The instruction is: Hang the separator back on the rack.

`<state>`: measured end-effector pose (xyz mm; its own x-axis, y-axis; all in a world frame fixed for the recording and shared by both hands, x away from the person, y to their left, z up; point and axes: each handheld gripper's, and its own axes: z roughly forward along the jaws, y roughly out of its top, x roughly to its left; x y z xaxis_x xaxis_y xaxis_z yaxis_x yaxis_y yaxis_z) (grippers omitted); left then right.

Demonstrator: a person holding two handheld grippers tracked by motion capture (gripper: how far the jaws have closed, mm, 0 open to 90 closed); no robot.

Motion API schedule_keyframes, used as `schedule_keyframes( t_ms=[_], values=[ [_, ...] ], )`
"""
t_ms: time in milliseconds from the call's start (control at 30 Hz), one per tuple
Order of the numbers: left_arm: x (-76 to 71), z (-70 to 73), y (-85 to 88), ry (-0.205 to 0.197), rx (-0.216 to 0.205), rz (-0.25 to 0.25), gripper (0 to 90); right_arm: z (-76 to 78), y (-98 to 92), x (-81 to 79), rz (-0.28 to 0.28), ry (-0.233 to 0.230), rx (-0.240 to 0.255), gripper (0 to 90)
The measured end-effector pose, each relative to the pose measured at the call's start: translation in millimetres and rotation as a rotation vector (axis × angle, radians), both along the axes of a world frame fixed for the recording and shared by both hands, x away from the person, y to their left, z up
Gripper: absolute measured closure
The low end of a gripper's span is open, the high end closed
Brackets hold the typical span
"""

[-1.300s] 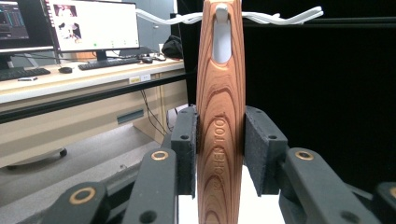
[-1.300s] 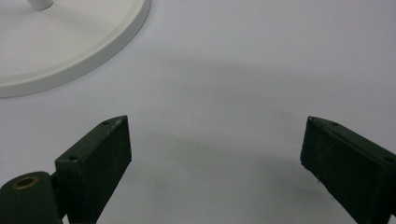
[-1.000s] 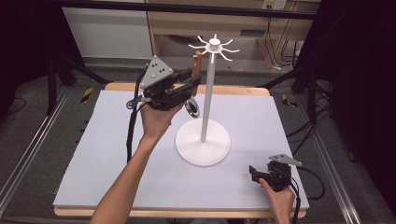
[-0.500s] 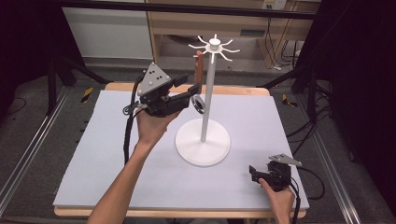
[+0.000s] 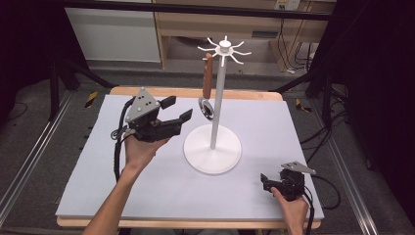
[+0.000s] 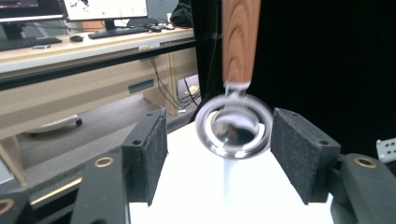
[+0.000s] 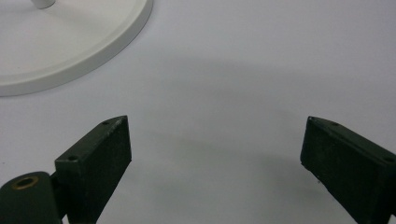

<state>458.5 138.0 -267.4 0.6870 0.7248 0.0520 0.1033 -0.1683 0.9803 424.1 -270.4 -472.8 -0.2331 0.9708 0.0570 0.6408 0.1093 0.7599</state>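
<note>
Fingers of the left gripper (image 5: pixel 177 108) have just spread, freeing the spoon (image 5: pixel 208 78) to hang from the rack (image 5: pixel 218 93); right gripper (image 5: pixel 265 182) rests spread too.

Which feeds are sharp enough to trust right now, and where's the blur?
Left gripper view: the hanging utensil is smeared, its metal ring doubled, and the background desk is soft. Right gripper view: the white stand base is crisp, with a soft shadow on the mat. High view: evenly lit, dark surroundings.

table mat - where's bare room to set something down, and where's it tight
Free: the mat near left, between the forearm and its left edge; the far right corner beyond the stand base; the near strip between both hands. Tight: around the pole, where the hanging utensil and the open left gripper sit.
</note>
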Motion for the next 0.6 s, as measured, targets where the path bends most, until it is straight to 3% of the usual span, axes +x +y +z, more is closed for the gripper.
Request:
schedule_keyframes(
  t_ms=[200, 233, 300, 333, 600],
  values=[
    [-2.1, -17.6, 17.3, 0.040, 0.000, 0.022, 34.1, 0.2, 0.1, -0.2, -0.003, 0.001, 0.001, 8.9],
    [-1.9, -26.4, 24.3, 0.051, 0.019, 0.046, 33.7, 0.4, 0.0, -0.4, -0.004, 0.002, 0.004, 8.9],
    [-1.9, -29.5, 26.5, 0.055, 0.018, 0.054, 33.2, 0.4, 0.0, -0.6, -0.006, 0.003, 0.006, 8.9],
    [-2.0, -38.7, 33.5, 0.075, 0.009, 0.064, 32.7, 0.5, -0.1, -0.9, -0.008, 0.003, 0.005, 8.9],
    [-3.2, -67.4, 48.7, 0.133, 0.028, 0.087, 31.2, 0.0, -0.6, -0.9, -0.010, 0.003, 0.007, 8.9]
  ],
)
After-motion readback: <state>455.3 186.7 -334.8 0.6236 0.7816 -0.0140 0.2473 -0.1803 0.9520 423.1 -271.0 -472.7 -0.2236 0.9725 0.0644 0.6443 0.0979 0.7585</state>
